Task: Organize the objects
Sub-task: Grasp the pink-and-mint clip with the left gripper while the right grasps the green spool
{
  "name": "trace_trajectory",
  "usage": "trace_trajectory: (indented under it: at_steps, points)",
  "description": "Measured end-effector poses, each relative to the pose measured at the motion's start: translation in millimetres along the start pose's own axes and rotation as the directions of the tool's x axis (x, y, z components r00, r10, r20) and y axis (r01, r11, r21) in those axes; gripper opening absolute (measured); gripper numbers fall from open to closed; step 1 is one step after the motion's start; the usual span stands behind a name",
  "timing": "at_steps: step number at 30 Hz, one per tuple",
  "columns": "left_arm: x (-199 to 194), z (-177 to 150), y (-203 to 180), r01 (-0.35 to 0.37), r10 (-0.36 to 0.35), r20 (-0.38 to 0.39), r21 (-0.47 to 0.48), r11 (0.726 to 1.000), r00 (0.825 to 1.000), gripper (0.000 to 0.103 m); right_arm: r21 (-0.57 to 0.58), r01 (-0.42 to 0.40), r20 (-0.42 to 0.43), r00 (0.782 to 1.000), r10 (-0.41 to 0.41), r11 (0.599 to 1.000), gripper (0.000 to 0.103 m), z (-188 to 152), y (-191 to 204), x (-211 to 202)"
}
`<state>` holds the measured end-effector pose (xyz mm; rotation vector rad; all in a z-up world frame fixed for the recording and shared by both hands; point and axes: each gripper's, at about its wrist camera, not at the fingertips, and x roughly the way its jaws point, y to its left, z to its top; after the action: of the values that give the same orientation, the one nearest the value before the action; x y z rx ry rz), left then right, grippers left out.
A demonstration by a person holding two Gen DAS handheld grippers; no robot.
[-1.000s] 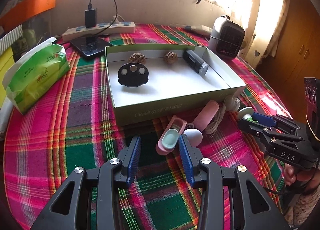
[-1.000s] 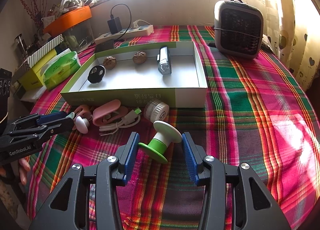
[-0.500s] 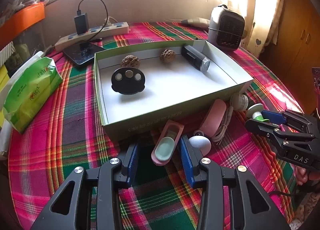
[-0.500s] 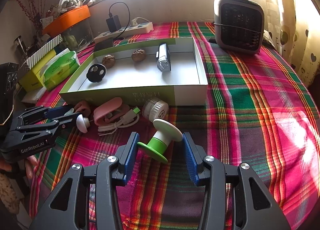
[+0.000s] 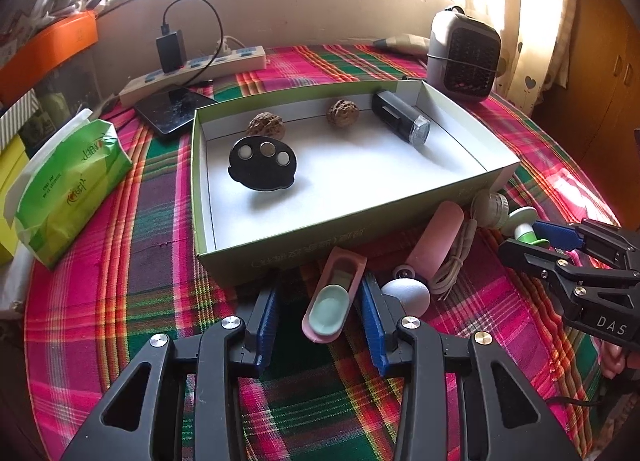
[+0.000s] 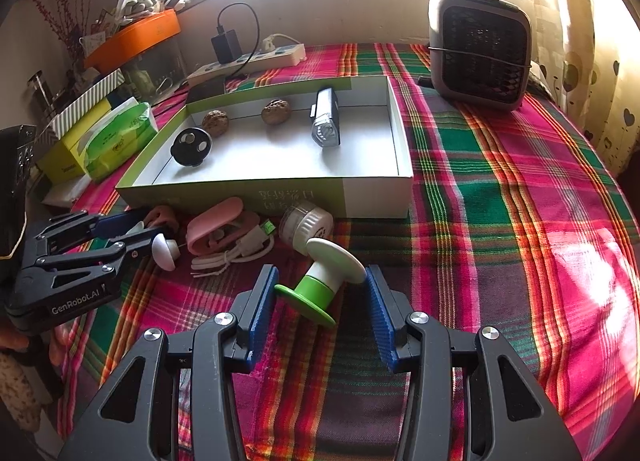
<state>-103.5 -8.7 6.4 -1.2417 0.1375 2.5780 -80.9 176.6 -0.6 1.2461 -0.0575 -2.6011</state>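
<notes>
Pink case point(image 5: 334, 297) with mint insert lies on plaid cloth point(image 5: 140, 281) just before green box point(image 5: 320, 253), between pads of left gripper point(image 5: 318, 319). Jaws closing; right pad close against case, left pad apart, so no grip yet. Left gripper body reads "GenRobot.AI" in the right wrist view.

Green-and-white spool point(image 6: 320, 285) lies tilted between right gripper point(image 6: 320, 303) pads; both pads seem to touch its ends, so clenched on spool. That gripper's body reads "DAS".

Box front carries printed characters, illegible. Inside: black disc point(image 5: 262, 169), two walnuts point(image 5: 266, 125), black lamp point(image 5: 402, 123). Green tissue pack point(image 5: 76, 185) left, lettering unreadable.
</notes>
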Motion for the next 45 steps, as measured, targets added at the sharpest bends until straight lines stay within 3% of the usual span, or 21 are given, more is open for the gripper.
trace_trajectory:
  at_steps: [9,28,45]
  points:
    - [-0.8,-0.3,-2.7,-0.015,0.015,0.0,-0.017,1.0,1.0,0.016,-0.008,-0.004,-0.002,1.0,0.004,1.0,0.045,2.2,0.2,1.4]
    - [-5.1,-4.0,3.1,-0.005,0.005,0.006,-0.075,0.997,1.0,0.016,-0.024,-0.01,0.007,1.0,0.011,1.0,0.045,1.2,2.5,-0.4]
    - [-23.3,7.5,-0.1,0.029,-0.026,0.045,-0.07,0.997,0.999,0.016,-0.034,-0.021,0.046,0.999,0.022,0.999,0.045,9.1,3.4,-15.4]
